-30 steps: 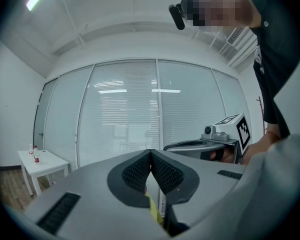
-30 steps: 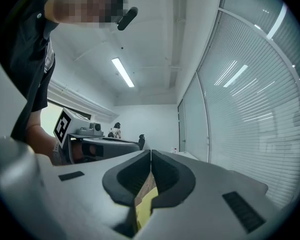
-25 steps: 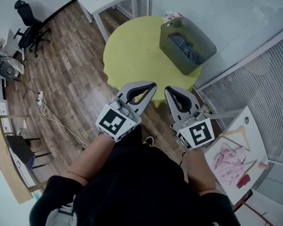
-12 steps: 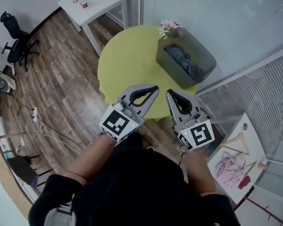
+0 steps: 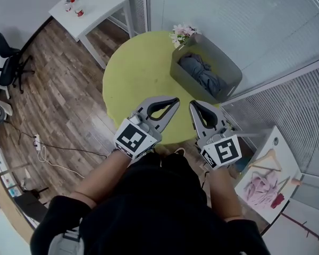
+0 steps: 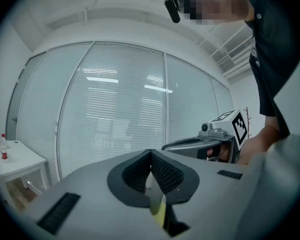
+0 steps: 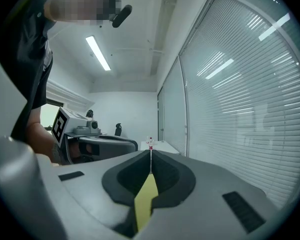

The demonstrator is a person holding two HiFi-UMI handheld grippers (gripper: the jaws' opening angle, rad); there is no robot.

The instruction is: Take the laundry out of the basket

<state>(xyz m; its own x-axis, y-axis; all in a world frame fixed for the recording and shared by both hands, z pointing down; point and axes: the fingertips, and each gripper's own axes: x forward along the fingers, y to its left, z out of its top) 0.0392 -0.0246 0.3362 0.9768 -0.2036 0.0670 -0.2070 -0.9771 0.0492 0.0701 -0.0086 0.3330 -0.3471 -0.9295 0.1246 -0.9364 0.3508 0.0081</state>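
Note:
In the head view a grey laundry basket [image 5: 229,74] stands on the far right part of a round yellow table [image 5: 138,73]. Dark grey laundry [image 5: 203,74] lies bunched inside it. My left gripper [image 5: 175,101] and right gripper [image 5: 193,105] are held side by side over the table's near edge, short of the basket. Both are shut with nothing between the jaws. The left gripper view shows its jaws [image 6: 151,154] meeting tip to tip in front of blinds. In the right gripper view the jaws [image 7: 151,156] are likewise shut, with a sliver of yellow table below.
A small bunch of flowers [image 5: 182,33] sits just behind the basket. A white side table [image 5: 95,1] stands far left, an office chair [image 5: 5,62] at the left edge. A glass wall with blinds runs along the right. A white board with a pink garment [image 5: 259,184] and a hanger lies at right.
The table and basket have drawn nearer to the grippers as the person has stepped forward. Both grippers stay shut and side by side.

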